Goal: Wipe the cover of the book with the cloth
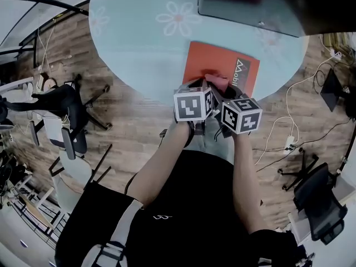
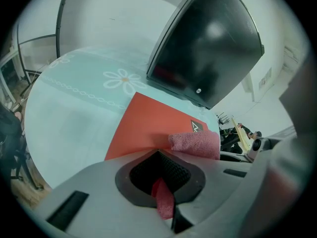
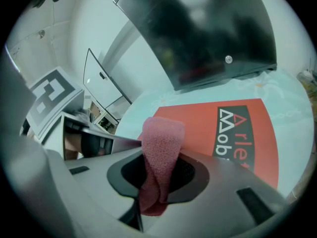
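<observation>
**A:** What's the biggest thing here?

**B:** The round worktop (image 1: 128,43), covered in pale blue with flower prints. A dark screen (image 1: 250,4) stands at its far side.

**A:** And the book?

**B:** The book (image 1: 214,63) lies flat on the worktop, red cover up. It sits between the screen and the edge nearest the person. Its dark title strip is on the right.

**A:** Where is it relative to the tools?

**B:** Straight ahead of both and below them. They sit side by side at its near edge. The long axis seems to run across, left to right and a little skewed, though the wide lens makes that hard to judge.

**A:** What are the fingers doing?

**B:** The left gripper (image 2: 161,180) has its fingers closed on a thin pink strip. The right gripper (image 3: 158,177) has its fingers clamped on a thick fold.

**A:** So it's one cloth between both?

**B:** Yes. The cloth (image 1: 218,82) is bunched between them, above the book's near edge. I can't tell whether it touches the cover.

**A:** Which hand is better placed?

**B:** I judge the right one. It holds most of the cloth and sits toward the title side. Wiping likely means lowering the cloth forward onto the cover, then sweeping along the long axis.
</observation>
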The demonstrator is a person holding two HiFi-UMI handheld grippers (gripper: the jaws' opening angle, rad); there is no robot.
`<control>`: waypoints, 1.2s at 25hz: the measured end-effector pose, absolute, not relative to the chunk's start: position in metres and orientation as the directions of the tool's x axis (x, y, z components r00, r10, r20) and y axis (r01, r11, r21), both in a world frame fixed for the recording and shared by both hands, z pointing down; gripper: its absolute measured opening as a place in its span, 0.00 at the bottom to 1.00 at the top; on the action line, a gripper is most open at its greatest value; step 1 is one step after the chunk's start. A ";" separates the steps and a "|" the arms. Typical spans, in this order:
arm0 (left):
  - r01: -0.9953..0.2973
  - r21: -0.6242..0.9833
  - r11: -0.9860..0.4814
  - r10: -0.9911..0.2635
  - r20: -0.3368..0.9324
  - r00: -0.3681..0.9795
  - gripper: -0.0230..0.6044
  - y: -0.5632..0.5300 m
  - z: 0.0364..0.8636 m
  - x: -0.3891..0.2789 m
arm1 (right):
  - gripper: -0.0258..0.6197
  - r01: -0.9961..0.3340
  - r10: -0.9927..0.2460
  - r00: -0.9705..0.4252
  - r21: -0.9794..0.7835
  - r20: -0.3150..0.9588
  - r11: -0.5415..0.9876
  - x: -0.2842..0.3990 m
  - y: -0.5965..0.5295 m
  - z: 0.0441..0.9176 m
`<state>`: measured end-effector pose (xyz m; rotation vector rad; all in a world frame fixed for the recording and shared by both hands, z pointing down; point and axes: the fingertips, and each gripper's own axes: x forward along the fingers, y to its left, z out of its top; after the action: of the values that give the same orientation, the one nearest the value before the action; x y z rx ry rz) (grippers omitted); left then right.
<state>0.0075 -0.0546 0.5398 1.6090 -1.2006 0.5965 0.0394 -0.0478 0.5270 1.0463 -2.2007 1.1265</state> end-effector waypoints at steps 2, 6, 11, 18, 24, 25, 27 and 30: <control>-0.913 0.408 -0.008 -0.416 0.829 0.374 0.06 -0.054 0.539 0.012 | 0.18 -0.788 -0.421 -0.614 -0.486 0.667 0.378 0.044 -0.046 0.527; -0.918 0.397 -0.010 -0.415 0.833 0.365 0.06 -0.052 0.539 0.023 | 0.18 -0.787 -0.427 -0.616 -0.489 0.662 0.376 0.056 -0.042 0.526; -0.906 0.422 -0.039 -0.395 0.826 0.402 0.06 -0.044 0.537 0.046 | 0.18 -0.795 -0.448 -0.606 -0.491 0.657 0.355 0.077 -0.038 0.525; -0.892 0.442 -0.098 -0.363 0.818 0.446 0.06 -0.031 0.539 0.081 | 0.18 -0.829 -0.485 -0.558 -0.465 0.673 0.309 0.111 -0.034 0.527; -0.872 0.469 -0.138 -0.344 0.803 0.487 0.06 -0.023 0.536 0.113 | 0.19 -0.850 -0.514 -0.525 -0.453 0.679 0.269 0.142 -0.030 0.525; -0.870 0.471 -0.145 -0.337 0.803 0.491 0.06 -0.021 0.536 0.118 | 0.18 -0.854 -0.519 -0.518 -0.450 0.680 0.262 0.148 -0.029 0.525; -0.864 0.480 -0.154 -0.326 0.800 0.503 0.06 -0.018 0.538 0.127 | 0.18 -0.862 -0.527 -0.504 -0.439 0.685 0.253 0.158 -0.026 0.526; -0.861 0.472 -0.187 -0.318 0.801 0.508 0.06 -0.015 0.538 0.138 | 0.19 -0.872 -0.529 -0.487 -0.420 0.695 0.250 0.168 -0.023 0.526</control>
<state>0.1382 -0.0151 0.5378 1.7464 -0.9975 0.6771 0.1682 -0.0231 0.5260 1.2768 -2.1147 1.1222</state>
